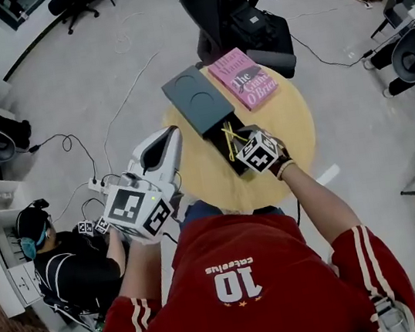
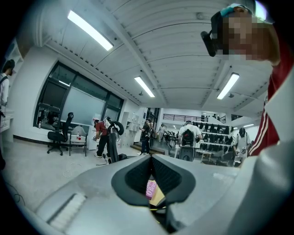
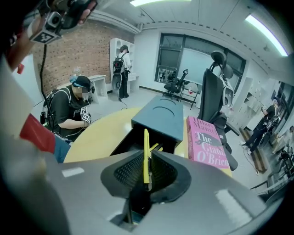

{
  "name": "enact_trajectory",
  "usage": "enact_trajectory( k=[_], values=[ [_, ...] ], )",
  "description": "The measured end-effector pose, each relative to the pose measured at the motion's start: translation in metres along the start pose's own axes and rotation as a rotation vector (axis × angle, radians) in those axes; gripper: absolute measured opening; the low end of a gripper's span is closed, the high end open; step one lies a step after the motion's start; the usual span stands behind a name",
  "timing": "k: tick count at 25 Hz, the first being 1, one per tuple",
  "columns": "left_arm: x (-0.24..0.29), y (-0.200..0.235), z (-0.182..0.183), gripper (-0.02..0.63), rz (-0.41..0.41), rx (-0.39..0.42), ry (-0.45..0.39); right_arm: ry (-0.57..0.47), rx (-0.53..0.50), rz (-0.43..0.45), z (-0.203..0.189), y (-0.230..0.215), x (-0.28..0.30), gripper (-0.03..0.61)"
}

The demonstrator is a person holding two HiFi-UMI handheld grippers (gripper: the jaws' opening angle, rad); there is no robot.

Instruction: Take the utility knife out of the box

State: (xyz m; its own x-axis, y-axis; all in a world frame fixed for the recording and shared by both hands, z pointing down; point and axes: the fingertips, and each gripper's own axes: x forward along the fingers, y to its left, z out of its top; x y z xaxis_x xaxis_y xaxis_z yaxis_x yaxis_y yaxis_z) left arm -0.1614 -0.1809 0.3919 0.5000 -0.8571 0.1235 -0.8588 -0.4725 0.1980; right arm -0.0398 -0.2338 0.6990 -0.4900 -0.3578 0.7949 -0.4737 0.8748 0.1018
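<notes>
A slim yellow utility knife [image 3: 145,153] stands on edge between the pads of my right gripper [image 3: 147,173], which is shut on it. In the head view this gripper [image 1: 233,148] hangs over the open end of the dark box [image 1: 240,147], and the knife [image 1: 227,139] sticks out above the opening. The box's grey-blue lid [image 1: 197,100] is slid back toward the far side. A second yellow piece [image 3: 157,147] shows inside the box [image 3: 124,142]. My left gripper [image 1: 172,131] is held off the table's left edge, shut and empty [image 2: 153,170].
A pink book [image 1: 244,77] lies on the round yellow table [image 1: 295,128], right of the box lid. A black office chair [image 1: 234,12] with a bag stands beyond the table. A person in black [image 1: 71,265] sits at the lower left. Cables run across the floor.
</notes>
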Motion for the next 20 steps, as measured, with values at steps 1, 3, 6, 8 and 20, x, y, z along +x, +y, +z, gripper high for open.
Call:
enact_trajectory(
  k=[1, 3, 6, 8, 20],
  values=[
    [0.0, -0.001, 0.0, 0.003, -0.001, 0.002, 0.0, -0.012, 0.004, -0.005, 0.002, -0.001, -0.006, 0.051],
    [0.001, -0.004, 0.001, 0.003, -0.003, 0.007, 0.0, -0.041, 0.012, -0.015, 0.007, -0.003, -0.019, 0.051],
    [0.003, -0.008, 0.004, 0.003, -0.01, 0.016, 0.0, -0.095, 0.019, -0.034, 0.02, -0.008, -0.041, 0.051],
    [0.003, -0.012, 0.005, 0.003, -0.015, 0.024, 0.0, -0.136, 0.025, -0.046, 0.031, -0.01, -0.059, 0.051],
    [0.016, -0.036, 0.007, 0.003, -0.023, 0.062, 0.021, -0.369, -0.002, -0.162, 0.076, -0.029, -0.158, 0.049]
  ],
)
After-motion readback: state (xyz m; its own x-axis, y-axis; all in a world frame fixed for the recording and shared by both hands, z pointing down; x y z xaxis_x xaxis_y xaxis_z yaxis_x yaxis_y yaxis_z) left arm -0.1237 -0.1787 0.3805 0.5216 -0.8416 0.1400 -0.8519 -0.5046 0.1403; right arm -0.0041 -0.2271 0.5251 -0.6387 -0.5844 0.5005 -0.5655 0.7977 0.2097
